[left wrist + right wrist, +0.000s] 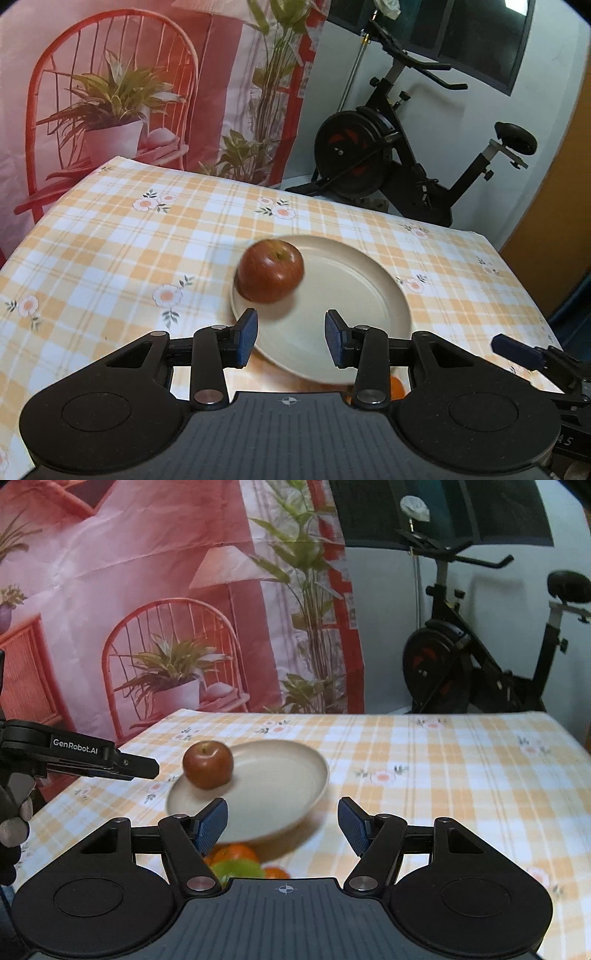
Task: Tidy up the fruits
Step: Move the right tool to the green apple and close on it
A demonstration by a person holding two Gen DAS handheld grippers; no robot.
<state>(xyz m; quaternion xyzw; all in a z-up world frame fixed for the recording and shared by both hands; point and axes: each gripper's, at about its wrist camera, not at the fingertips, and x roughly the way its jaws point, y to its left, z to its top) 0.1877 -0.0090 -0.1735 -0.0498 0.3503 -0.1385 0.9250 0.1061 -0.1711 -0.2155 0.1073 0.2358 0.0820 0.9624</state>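
Observation:
A red apple (270, 271) (208, 763) rests on the left rim of a cream plate (351, 288) (280, 775) on the checked tablecloth. My left gripper (290, 323) hovers just short of the plate with its jaws apart and nothing between them; the apple lies beyond its left pad. From the right wrist view the left gripper (140, 767) reaches in from the left, close beside the apple. My right gripper (282, 818) stands open and empty over the plate's near edge. Below it lie two oranges (236, 852) and a green fruit (238, 869), partly hidden.
An orange (397, 387) peeks out under the left gripper's body. A blue finger (517, 350) of the right gripper shows at the right. An exercise bike (388, 155) stands behind the table, and a printed backdrop (166, 590) hangs at the back left. A gloved hand (14, 830) holds the left gripper.

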